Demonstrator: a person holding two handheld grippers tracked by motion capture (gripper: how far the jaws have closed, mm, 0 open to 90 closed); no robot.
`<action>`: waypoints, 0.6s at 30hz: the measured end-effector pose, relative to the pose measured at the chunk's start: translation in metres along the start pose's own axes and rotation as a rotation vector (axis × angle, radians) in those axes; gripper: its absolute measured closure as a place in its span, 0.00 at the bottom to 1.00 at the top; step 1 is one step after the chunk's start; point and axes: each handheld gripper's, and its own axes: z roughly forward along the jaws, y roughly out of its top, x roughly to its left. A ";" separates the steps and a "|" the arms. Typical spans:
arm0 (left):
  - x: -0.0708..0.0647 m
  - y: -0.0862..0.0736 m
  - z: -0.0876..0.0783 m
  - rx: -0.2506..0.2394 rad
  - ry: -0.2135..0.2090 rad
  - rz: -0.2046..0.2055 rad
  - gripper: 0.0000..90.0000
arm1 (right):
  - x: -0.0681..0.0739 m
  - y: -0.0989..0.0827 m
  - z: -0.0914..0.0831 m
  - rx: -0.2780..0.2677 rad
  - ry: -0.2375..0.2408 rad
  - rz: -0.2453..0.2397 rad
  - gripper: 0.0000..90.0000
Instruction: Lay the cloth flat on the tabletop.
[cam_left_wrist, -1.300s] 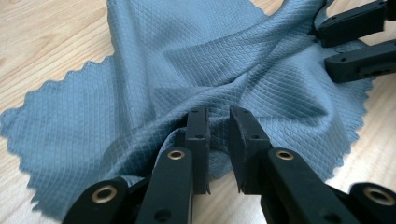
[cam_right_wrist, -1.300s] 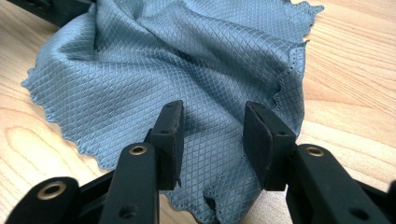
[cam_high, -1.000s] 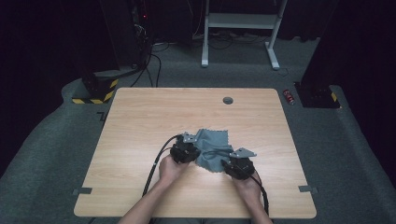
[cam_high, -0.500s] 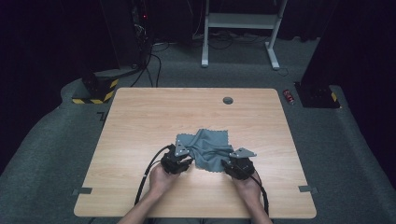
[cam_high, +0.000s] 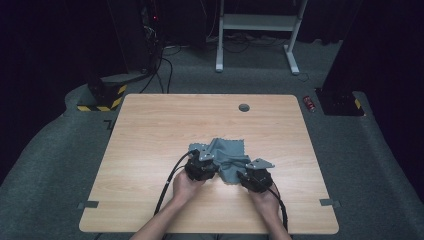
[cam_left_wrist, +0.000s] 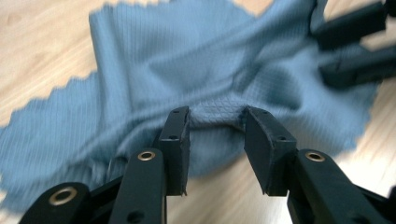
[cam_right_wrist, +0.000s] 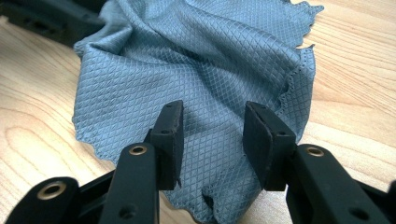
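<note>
Left fingers (cam_left_wrist: 176, 140) stand apart, and they have just been spreading wider: a raised fold of the blue cloth (cam_left_wrist: 196, 70) sits right between the tips, bridging the gap, but the pads are not pressing it. So the left gripper (cam_left_wrist: 215, 145) is released, cloth in the gap and not held.

Over to the right gripper (cam_right_wrist: 212, 147): its fingers (cam_right_wrist: 268, 140) are parted too, hovering over the near corner of the cloth (cam_right_wrist: 187, 60), which runs under and between them. No pinch there either; the diamond weave lies loose between the pads.

Past the left fingertips the cloth bunches into ridges and spreads out ahead, with the other gripper's black fingers at its far right edge. Ahead of the right fingers it rises in soft folds, scalloped hem to their right.

From above, the cloth (cam_high: 227, 157) is a rumpled heap just beyond both grippers, left gripper (cam_high: 201, 167) at its left edge, right gripper (cam_high: 255, 176) at its near right corner, both hands behind them. All of it rests on the wooden tabletop (cam_high: 150, 135), toward the near side.
</note>
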 end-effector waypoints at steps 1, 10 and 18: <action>0.001 0.002 0.003 0.009 -0.003 -0.005 0.68 | 0.000 0.000 0.000 0.000 -0.001 -0.001 0.65; 0.008 0.014 0.018 0.046 0.020 0.001 0.68 | 0.000 0.000 0.000 0.000 0.000 0.000 0.65; 0.009 0.001 -0.004 0.026 0.035 0.017 0.70 | 0.000 0.000 0.000 0.000 0.000 -0.001 0.65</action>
